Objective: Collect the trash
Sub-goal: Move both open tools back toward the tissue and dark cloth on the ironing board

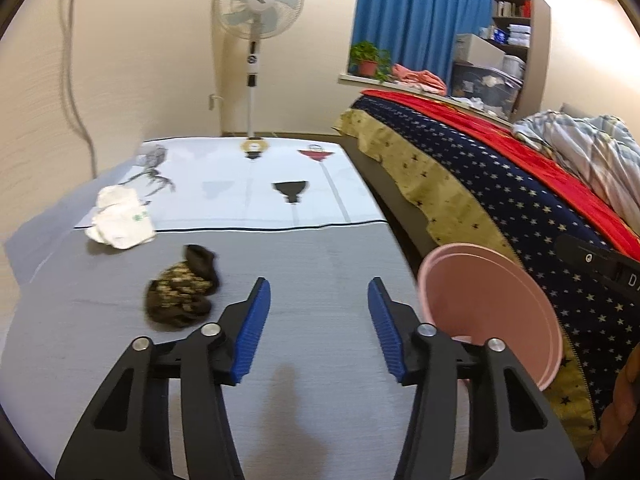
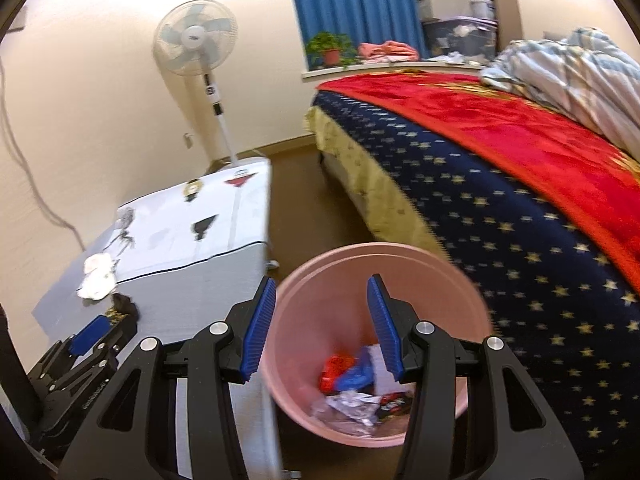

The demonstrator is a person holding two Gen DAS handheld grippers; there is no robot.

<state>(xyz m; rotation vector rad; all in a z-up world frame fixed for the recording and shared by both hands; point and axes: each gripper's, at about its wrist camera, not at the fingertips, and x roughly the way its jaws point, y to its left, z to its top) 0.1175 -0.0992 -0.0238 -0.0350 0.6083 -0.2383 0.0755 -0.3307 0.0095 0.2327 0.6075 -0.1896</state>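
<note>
Left claw [image 1: 319,320]: fingers spread wide apart, nothing between them. It sits low over the grey tabletop [image 1: 312,264], pointing level across it toward the far wall; its shadow falls on the cloth at lower centre of the left wrist view.

Just left of the left finger, a dark crumpled wrapper [image 1: 182,294] with gold print lies on the tabletop, close to the blue pad; whether they touch, cannot tell. Farther back, at middle left of the frame, a wad of white paper [image 1: 120,220] rests across the edge of the printed white cloth [image 1: 256,184].

At the right edge of the tabletop, lower right of this frame, a pink bin [image 1: 492,300] shows its rim and inner wall, partly behind the right finger.

Right claw [image 2: 321,320]: fingers also wide apart, empty. It is held above the pink bin [image 2: 304,292] and tilted down into its mouth, which fills the lower centre of the right wrist view. Inside lies trash [image 2: 356,384]: red, blue, white and silvery crumpled pieces at the bottom.

The bin stands on the floor between the tabletop and the bed [image 2: 500,220]. The left claw appears at lower left of this frame, above the tabletop.

Farthest: a standing fan [image 1: 256,4] against the wall, blue curtain [image 1: 416,16], potted plant [image 1: 368,58] on the sill.
</note>
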